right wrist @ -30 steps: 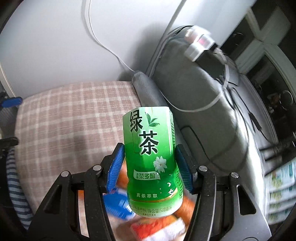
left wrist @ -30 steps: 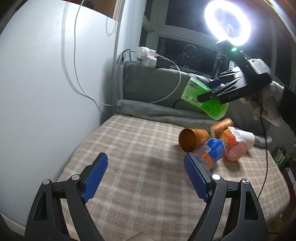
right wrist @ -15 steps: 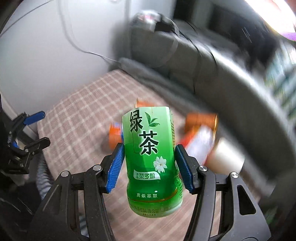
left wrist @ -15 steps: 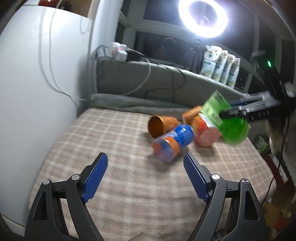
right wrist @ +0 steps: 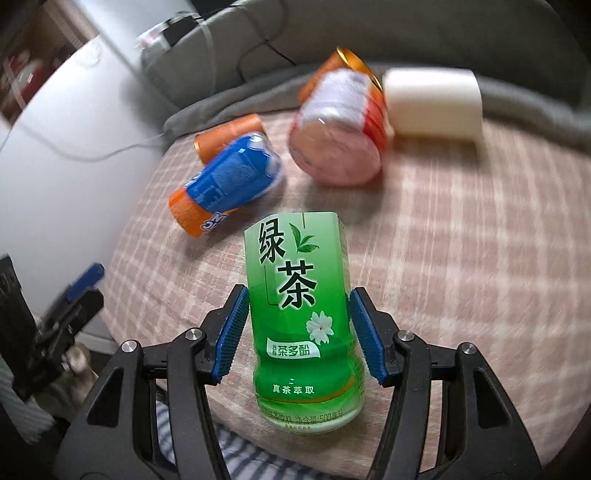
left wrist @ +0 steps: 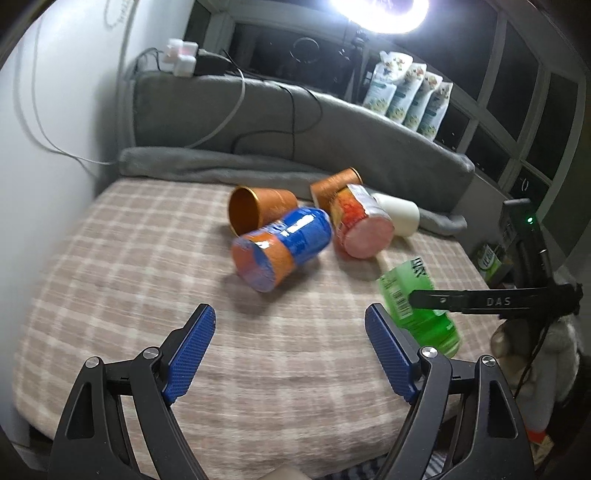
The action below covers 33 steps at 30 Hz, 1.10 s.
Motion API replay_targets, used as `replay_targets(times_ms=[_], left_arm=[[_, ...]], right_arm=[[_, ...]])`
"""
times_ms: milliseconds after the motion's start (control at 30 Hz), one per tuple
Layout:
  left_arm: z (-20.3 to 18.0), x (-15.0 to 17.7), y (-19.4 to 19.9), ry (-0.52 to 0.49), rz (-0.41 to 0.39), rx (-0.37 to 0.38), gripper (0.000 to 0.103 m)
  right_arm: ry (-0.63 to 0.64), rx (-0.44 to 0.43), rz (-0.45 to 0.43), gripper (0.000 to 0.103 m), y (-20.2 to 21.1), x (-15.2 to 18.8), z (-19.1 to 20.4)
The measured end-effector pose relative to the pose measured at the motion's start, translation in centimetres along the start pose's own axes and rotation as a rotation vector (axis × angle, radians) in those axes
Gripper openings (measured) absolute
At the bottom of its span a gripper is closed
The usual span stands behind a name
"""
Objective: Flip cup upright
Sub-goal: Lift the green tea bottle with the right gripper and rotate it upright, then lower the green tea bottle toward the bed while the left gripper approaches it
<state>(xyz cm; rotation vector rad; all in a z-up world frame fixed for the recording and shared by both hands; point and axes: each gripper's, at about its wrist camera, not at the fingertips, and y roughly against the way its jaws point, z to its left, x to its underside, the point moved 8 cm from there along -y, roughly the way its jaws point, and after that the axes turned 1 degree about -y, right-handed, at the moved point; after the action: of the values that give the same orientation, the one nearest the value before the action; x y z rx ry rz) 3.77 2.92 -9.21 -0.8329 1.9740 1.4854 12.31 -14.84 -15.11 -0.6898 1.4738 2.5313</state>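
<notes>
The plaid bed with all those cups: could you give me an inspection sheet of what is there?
Surface: beige plaid blanket on a bed.
Job's things: green tea-label plastic cup, tilted in the right gripper; whether it touches the blanket, cannot tell.
Clutter: blue-and-orange cup, two copper cups, red-and-white cup, white cup, all on their sides.
Grippers: left gripper open and empty; right shut on the cup.
Cables: white cable and black cable over the grey headboard.
Surroundings: ring light, dark windows, pouches.

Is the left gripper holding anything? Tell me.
No, the left gripper is open with only the checked blanket between its fingers; the green cup sits in the right gripper.
</notes>
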Motion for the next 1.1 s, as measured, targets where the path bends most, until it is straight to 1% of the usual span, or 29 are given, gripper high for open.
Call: replay_targets(times_ms=[167, 233, 300, 333, 367, 500, 633, 800, 900, 1100], left_arm=[[-1.1, 0.0, -1.3, 0.011, 0.042, 0.036, 0.083], [-1.4, 0.0, -1.8, 0.024, 0.061, 0.056, 0.083], [-1.6, 0.0, -2.2, 0.034, 0.075, 0.069, 0.083], [-1.7, 0.0, -2.4, 0.04, 0.081, 0.075, 0.083], [-1.8, 0.0, -2.7, 0.049, 0.089, 0.085, 0.083], [-2.4, 0.4, -3.5, 0.08, 0.122, 0.118, 0.083], [-3.2, 0.7, -4.3, 0.127, 0.166, 0.176, 0.083], [-5.2, 0.8, -5.7, 0.207, 0.231, 0.277, 0.083], [-6.3, 0.9, -6.9, 0.282, 0.279, 0.331, 0.082], [-7.3, 1.1, -9.4, 0.401, 0.335, 0.361, 0.082]], right_arm=[[-0.008, -0.013, -0.016, 0.061, -0.2, 0.3, 0.0], [0.001, -0.009, -0.021, 0.061, 0.3, 0.0, 0.0], [0.019, 0.001, -0.033, 0.068, 0.4, 0.0, 0.1], [0.024, 0.007, -0.045, 0.077, 0.6, -0.1, 0.0], [0.029, 0.01, -0.058, 0.082, 0.9, -0.1, -0.1], [0.041, 0.005, -0.098, 0.083, 2.3, -0.1, -0.1], [0.035, 0.013, -0.147, 0.083, 4.2, 0.5, -0.6], [-0.007, 0.039, -0.224, 0.083, 7.7, 2.2, -2.2], [-0.053, 0.04, -0.257, 0.083, 9.7, 3.6, -3.6], [-0.094, 0.138, -0.334, 0.083, 13.0, 6.4, -6.4]])
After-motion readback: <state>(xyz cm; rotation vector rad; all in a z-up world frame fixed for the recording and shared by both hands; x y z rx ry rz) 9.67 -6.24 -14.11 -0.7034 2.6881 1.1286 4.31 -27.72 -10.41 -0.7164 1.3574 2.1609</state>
